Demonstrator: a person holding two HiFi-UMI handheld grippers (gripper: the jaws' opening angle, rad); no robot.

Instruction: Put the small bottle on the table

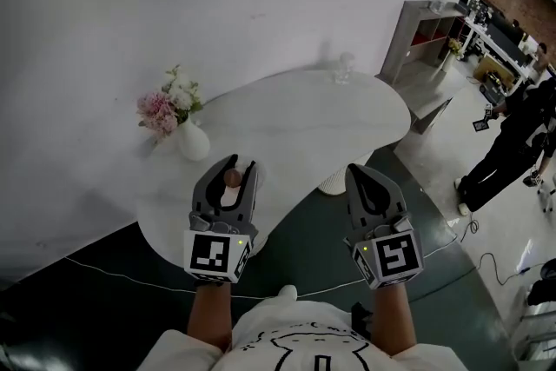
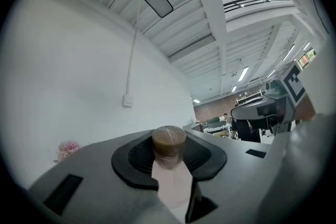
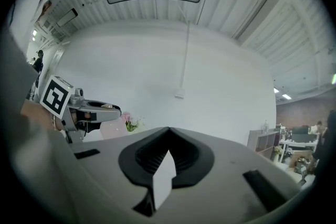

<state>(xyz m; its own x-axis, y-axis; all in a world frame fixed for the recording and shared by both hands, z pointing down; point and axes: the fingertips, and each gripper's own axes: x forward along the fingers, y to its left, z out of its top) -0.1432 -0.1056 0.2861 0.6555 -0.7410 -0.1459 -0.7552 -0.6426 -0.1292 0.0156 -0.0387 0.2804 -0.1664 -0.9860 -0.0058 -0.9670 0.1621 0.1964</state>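
Note:
My left gripper (image 1: 233, 166) is shut on a small pale bottle with a brown cap (image 1: 233, 178), held upright over the near edge of the white oval table (image 1: 330, 113). In the left gripper view the brown cap (image 2: 168, 141) stands up between the dark pads, with the pale bottle body (image 2: 172, 186) below it. My right gripper (image 1: 362, 173) hangs to the right, off the table's edge over the dark floor. Its jaws meet at the tips (image 3: 168, 131) with nothing between them.
A white vase of pink and white flowers (image 1: 187, 135) stands at the table's left end. A small clear glass object (image 1: 341, 69) sits at the far edge. A grey shelf unit (image 1: 421, 35) and a person in black (image 1: 512, 135) are at the right. A white cable (image 1: 113, 269) crosses the floor.

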